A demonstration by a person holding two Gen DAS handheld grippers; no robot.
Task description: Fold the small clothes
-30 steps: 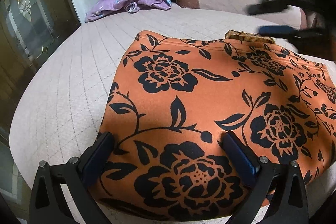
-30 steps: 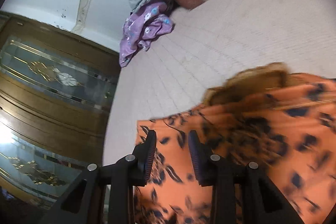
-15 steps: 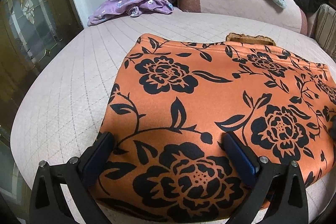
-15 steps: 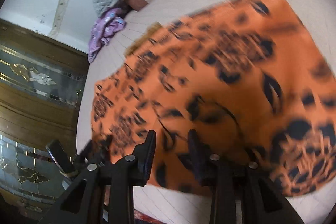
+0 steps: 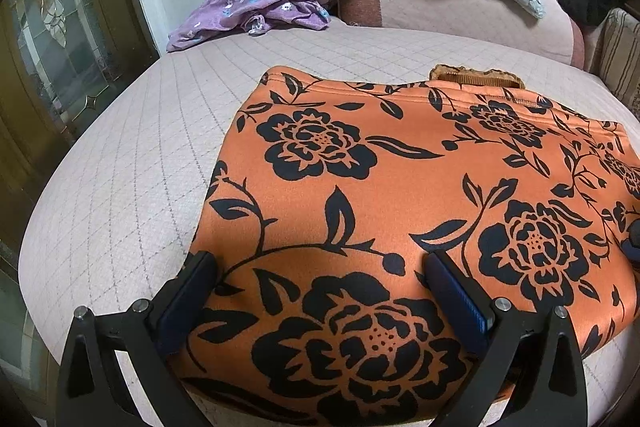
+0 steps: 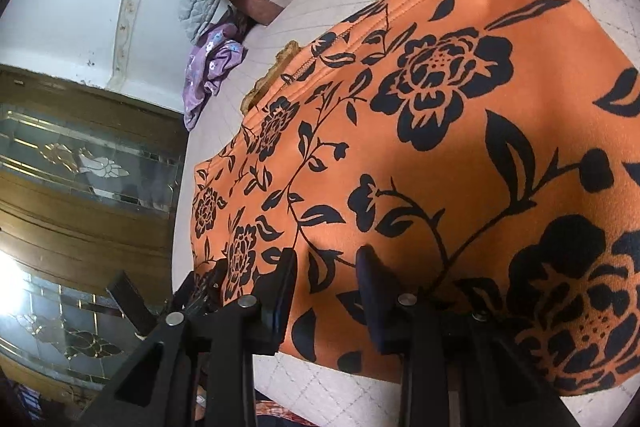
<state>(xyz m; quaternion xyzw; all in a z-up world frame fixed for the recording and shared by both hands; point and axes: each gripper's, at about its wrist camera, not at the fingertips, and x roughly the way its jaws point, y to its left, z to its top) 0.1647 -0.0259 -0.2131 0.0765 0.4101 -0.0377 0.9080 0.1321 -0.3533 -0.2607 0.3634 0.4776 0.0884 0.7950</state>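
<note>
My right gripper [image 6: 326, 287] now back at garment [image 6: 440, 131] near edge, jaws part-open, empty. Left gripper [image 5: 320, 301] wide, unmoved, nothing gripped. Next fold pending.

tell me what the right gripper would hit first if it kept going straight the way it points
Most likely the orange garment with black flowers: the right gripper angles down over its near edge, jaws partly open with cloth showing between them. Whether the pads already touch is unclear.

Right tongs [image 6: 326, 273] part-open over orange floral garment [image 6: 460, 155], quilted bed [image 6: 328, 387]
</note>
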